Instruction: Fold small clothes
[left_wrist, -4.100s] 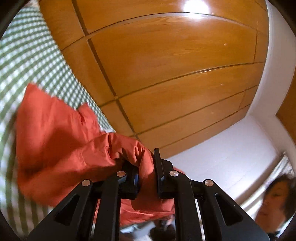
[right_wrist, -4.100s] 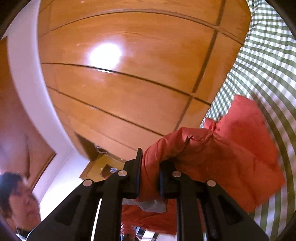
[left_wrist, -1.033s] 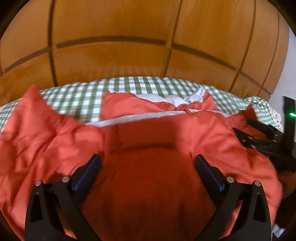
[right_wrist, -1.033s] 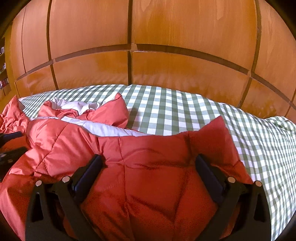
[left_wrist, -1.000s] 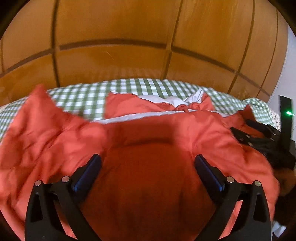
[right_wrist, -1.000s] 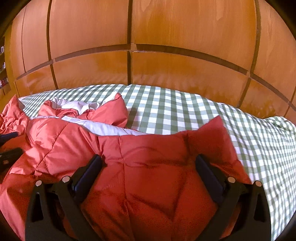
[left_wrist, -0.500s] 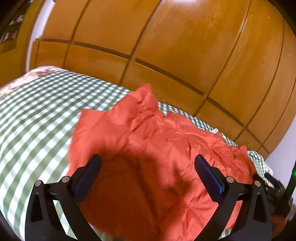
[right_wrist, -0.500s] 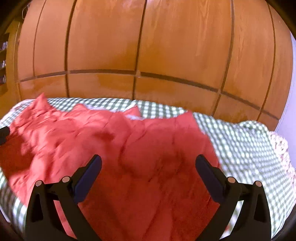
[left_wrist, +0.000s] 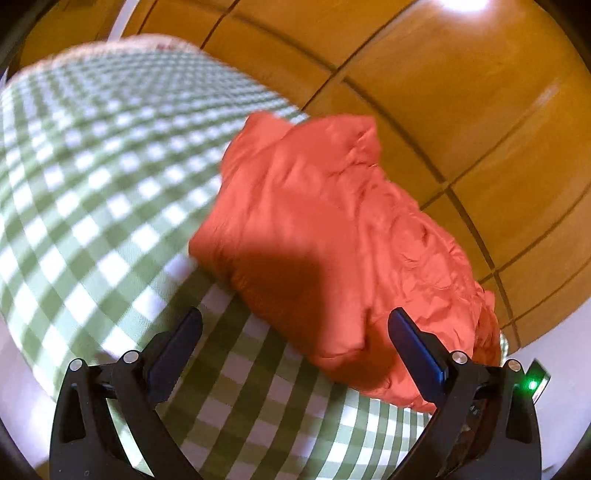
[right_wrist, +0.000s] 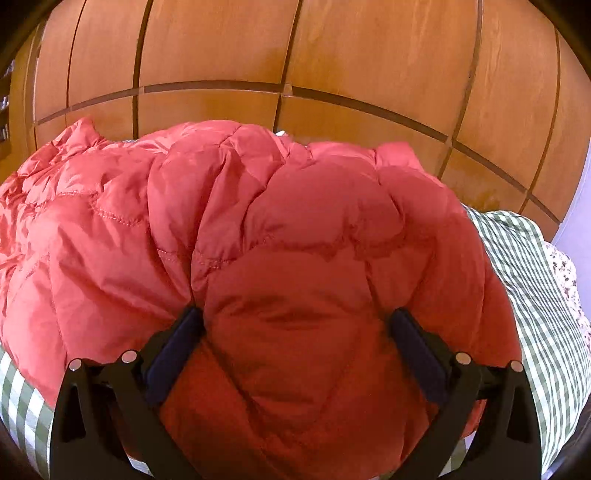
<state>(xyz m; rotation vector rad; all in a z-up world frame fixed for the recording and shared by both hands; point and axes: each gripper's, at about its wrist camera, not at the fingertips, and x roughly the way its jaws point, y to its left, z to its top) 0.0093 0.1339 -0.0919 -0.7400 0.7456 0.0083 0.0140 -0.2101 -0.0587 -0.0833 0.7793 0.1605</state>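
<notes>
Glossy orange wood-panelled wall (right_wrist: 295, 55) behind green-white checked bedcover (left_wrist: 92, 177); lamp glare on panels; pale wall at right.

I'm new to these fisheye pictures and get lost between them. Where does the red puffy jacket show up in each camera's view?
Left wrist view: the red puffy jacket lies centre to right on the checked cloth, reaching the lower right; the open left gripper is over the cloth at its near edge.
Right wrist view: it fills the middle and left of the picture, bulging between the open right gripper.
Shared landmark: the wooden panel wall behind.
</notes>
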